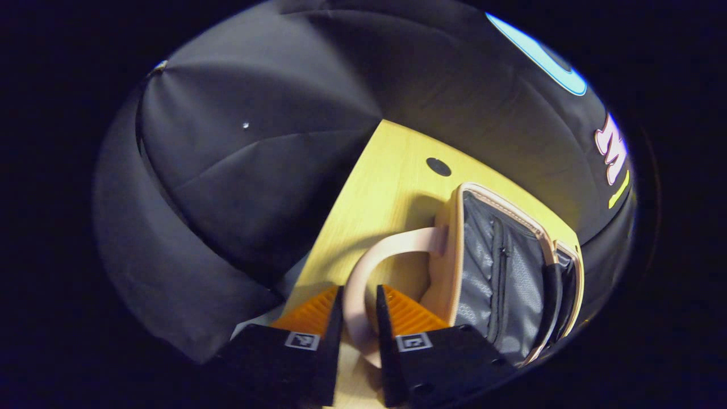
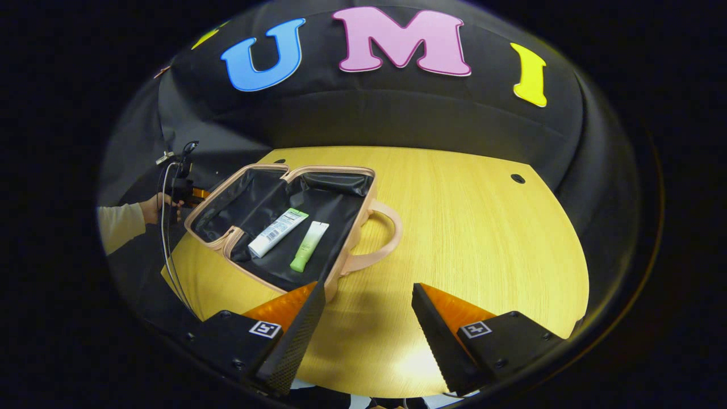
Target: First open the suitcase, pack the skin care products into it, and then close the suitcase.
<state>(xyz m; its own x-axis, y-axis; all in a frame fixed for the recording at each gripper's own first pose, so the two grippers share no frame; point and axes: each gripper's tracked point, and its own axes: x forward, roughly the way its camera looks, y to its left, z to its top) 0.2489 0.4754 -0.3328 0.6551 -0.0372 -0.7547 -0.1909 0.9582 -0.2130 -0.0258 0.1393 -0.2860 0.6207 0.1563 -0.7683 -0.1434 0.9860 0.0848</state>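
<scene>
Your left hand-held gripper (image 1: 359, 315) has its fingers nearly together on either side of the suitcase's handle (image 1: 363, 272), pinching the strap between them. Just ahead and to the right of those fingers in the left gripper view, the suitcase (image 1: 500, 267) shows its grey lining and a dark zip, with the wooden bench (image 1: 386, 187) beyond it.

Your right hand-held gripper (image 2: 369, 324) is spread wide and holds nothing; it hangs over bare bench (image 2: 471, 227). In the right gripper view the suitcase (image 2: 284, 227) lies open ahead and to the left of it, the near corner just beside the left finger. Two tubes lie side by side on the dark lining of the nearer half: a white tube (image 2: 277, 232) and, to its right, a green tube (image 2: 309, 245). A second handle (image 2: 380, 238) curves out toward the middle of the bench. Farther left, beyond the suitcase, your other hand (image 2: 156, 209) and sleeve (image 2: 120, 226) hold the left hand-held gripper (image 2: 180, 187) at the case's far edge.
</scene>
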